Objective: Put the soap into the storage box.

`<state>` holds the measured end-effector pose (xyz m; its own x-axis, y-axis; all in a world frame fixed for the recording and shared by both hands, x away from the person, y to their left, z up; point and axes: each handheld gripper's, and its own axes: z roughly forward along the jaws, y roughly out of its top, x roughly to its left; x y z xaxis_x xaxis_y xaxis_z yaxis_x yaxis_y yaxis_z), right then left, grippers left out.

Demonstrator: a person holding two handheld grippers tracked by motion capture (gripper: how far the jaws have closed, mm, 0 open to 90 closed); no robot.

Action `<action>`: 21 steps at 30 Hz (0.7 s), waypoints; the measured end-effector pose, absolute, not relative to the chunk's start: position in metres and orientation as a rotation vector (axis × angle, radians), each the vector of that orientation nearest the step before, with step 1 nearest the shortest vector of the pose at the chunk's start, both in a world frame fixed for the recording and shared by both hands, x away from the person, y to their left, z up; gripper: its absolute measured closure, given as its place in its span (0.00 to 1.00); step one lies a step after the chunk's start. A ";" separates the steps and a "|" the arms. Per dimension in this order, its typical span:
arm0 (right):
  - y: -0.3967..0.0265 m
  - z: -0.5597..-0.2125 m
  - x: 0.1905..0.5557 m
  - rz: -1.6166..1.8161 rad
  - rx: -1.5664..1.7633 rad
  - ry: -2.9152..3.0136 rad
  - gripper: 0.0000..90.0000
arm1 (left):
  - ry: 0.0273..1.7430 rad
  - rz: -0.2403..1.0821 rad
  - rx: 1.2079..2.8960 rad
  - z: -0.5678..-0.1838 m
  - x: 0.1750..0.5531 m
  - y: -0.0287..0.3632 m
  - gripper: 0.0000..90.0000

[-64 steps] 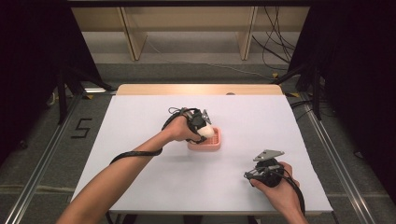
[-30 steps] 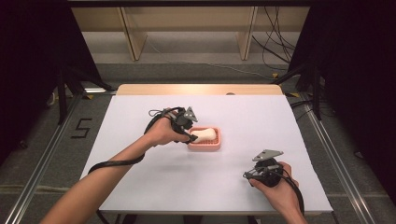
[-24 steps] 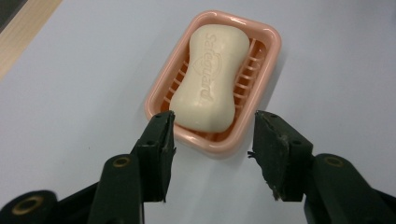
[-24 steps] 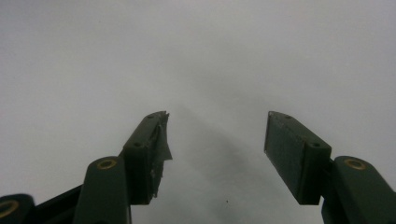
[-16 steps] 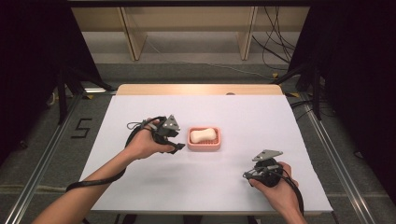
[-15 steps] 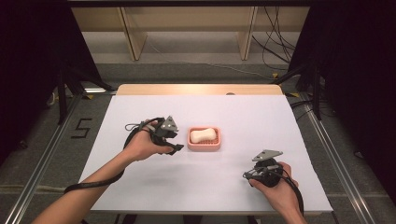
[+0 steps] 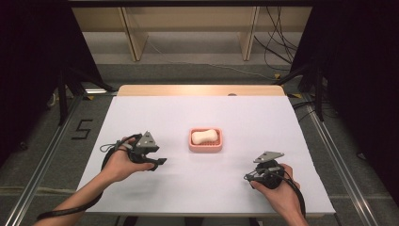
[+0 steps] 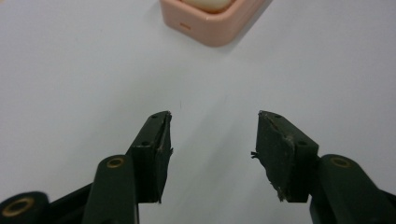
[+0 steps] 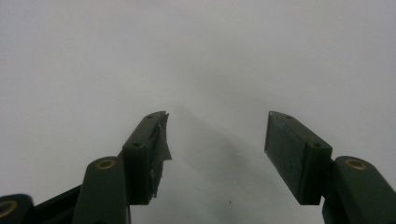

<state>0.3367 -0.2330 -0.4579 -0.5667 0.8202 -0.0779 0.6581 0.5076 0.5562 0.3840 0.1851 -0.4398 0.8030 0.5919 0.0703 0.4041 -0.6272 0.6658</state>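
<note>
A pale bar of soap [image 7: 205, 136] lies in a pink dish [image 7: 205, 148] at the middle of the white table. My left gripper [image 7: 160, 161] rests to the left of the dish, well apart from it, its tips pointing right. Its jaws have just been opening, and nothing is between them. In the left gripper view the gripper [image 8: 212, 128] stands open over bare table, with the dish [image 8: 219, 32] and a sliver of soap [image 8: 208, 3] at the top edge. My right gripper [image 7: 247, 178] sits near the front right, open and empty [image 9: 217, 128].
A white sheet [image 7: 197, 193] covers the table, with a strip of wood [image 7: 197, 90] along the far edge. Metal rails run down both sides on the floor, and a "5" mark [image 7: 82, 128] lies left of the table.
The left hand has drawn back from the dish to the left and toward the near edge, leaving the soap in the dish; its jaws now stand apart. The right hand has not moved.
</note>
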 end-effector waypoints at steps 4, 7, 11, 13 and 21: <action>-0.232 -0.458 0.336 0.684 1.237 2.426 0.44 | 0.776 0.369 2.337 -0.455 0.372 0.201 0.51; -0.232 -0.458 0.337 0.683 1.237 2.425 0.44 | 0.778 0.372 2.341 -0.461 0.367 0.207 0.52; -0.231 -0.458 0.336 0.679 1.234 2.425 0.44 | 0.829 0.327 2.334 -0.472 0.358 0.216 0.52; -0.231 -0.458 0.336 0.679 1.233 2.425 0.44 | 0.847 0.346 2.304 -0.476 0.356 0.217 0.52; -0.231 -0.458 0.336 0.680 1.229 2.426 0.44 | 0.874 0.347 2.263 -0.482 0.355 0.223 0.52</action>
<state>0.3363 -0.2309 -0.4585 -0.5699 0.8178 -0.0805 0.6566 0.5121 0.5537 0.3547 0.2230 -0.4817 0.7391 0.6736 0.0045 0.4932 -0.5456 0.6776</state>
